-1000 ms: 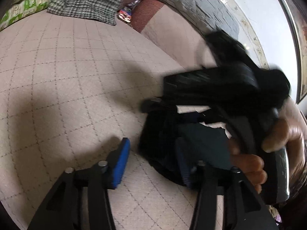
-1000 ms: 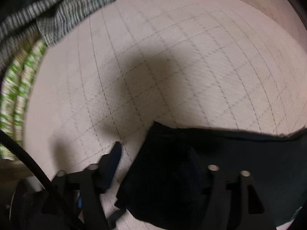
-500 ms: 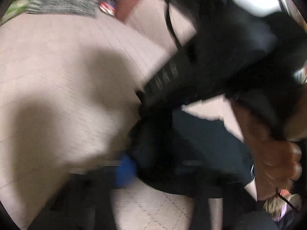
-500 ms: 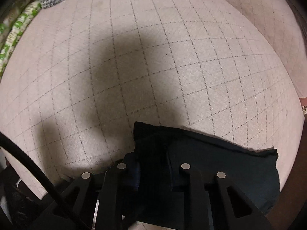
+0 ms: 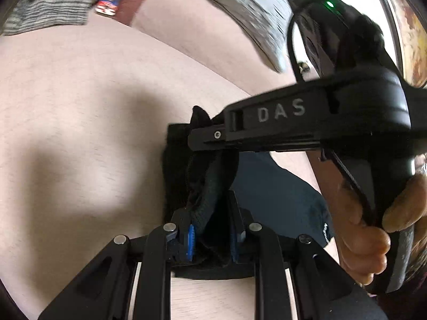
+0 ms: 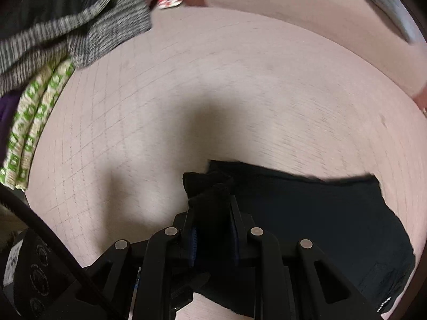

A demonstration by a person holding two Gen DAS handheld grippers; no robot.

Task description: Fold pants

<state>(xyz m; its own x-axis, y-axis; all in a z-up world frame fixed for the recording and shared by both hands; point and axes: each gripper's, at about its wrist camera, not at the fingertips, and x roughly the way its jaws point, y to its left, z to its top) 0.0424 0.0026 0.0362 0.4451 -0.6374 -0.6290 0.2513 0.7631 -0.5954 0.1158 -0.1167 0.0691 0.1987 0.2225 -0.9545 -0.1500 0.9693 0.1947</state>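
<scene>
The dark navy pants (image 5: pixel 277 194) lie folded into a compact bundle on the pink quilted bed cover (image 5: pixel 80 133). My left gripper (image 5: pixel 210 208) is shut on a bunched edge of the pants, fabric pinched between its blue pads. In the right wrist view my right gripper (image 6: pixel 213 213) is also shut on a bunched edge of the pants (image 6: pixel 307 213). The right gripper's black body marked DAS (image 5: pixel 280 122) crosses the left wrist view just above the pants, held by a hand (image 5: pixel 363 229).
A grey checked garment (image 6: pixel 74 40) and a green-and-white patterned cloth (image 6: pixel 32 122) lie at the far left of the bed. A grey quilted blanket (image 5: pixel 240 8) and a small colourful packet (image 5: pixel 109 2) lie at the far side.
Both grippers have closed on the pants; a second ago both stood open around the bundle. The right gripper has swung in over the pants, close beside the left one.
</scene>
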